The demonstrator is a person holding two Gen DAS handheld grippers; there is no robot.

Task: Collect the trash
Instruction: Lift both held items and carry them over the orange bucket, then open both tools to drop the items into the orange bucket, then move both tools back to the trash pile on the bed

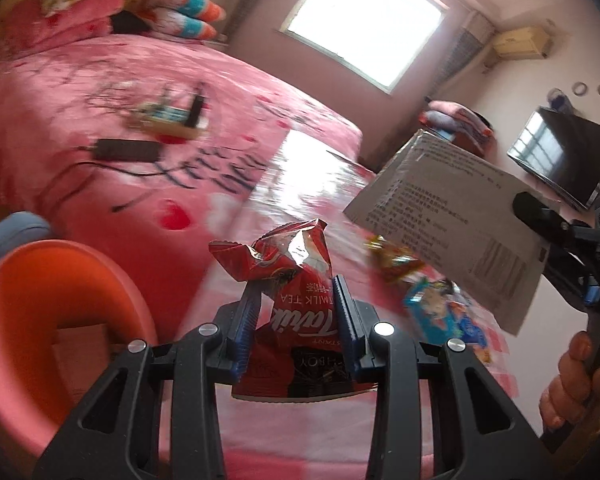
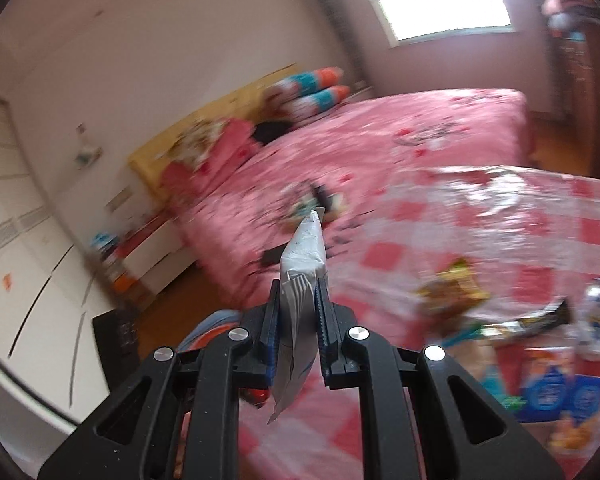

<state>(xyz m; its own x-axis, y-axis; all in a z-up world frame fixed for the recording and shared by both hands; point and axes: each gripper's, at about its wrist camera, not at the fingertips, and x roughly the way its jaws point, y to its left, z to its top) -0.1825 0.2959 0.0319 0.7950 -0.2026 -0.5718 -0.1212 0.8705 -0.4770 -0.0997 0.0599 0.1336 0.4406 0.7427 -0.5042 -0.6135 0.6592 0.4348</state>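
My left gripper (image 1: 296,294) is shut on a crumpled red milk tea packet (image 1: 288,264), held above the pink checkered table (image 1: 284,420). An orange bin (image 1: 40,320) stands at the lower left, beside the gripper. My right gripper (image 2: 298,294) is shut on a flat grey paper sachet (image 2: 306,256), seen edge-on. In the left wrist view that grey paper sachet (image 1: 448,224) hangs over the table at the right, held by the right gripper (image 1: 540,216) in a person's hand (image 1: 580,384). More wrappers lie on the table: a yellow one (image 1: 392,258) and a blue one (image 1: 436,312).
A bed with a pink cover (image 1: 140,128) fills the background, with a black box (image 1: 126,150) and a small packet (image 1: 168,118) on it. On the table lie a snack wrapper (image 2: 452,290), a dark bar wrapper (image 2: 528,320), a small bottle (image 2: 596,316) and blue packets (image 2: 556,392).
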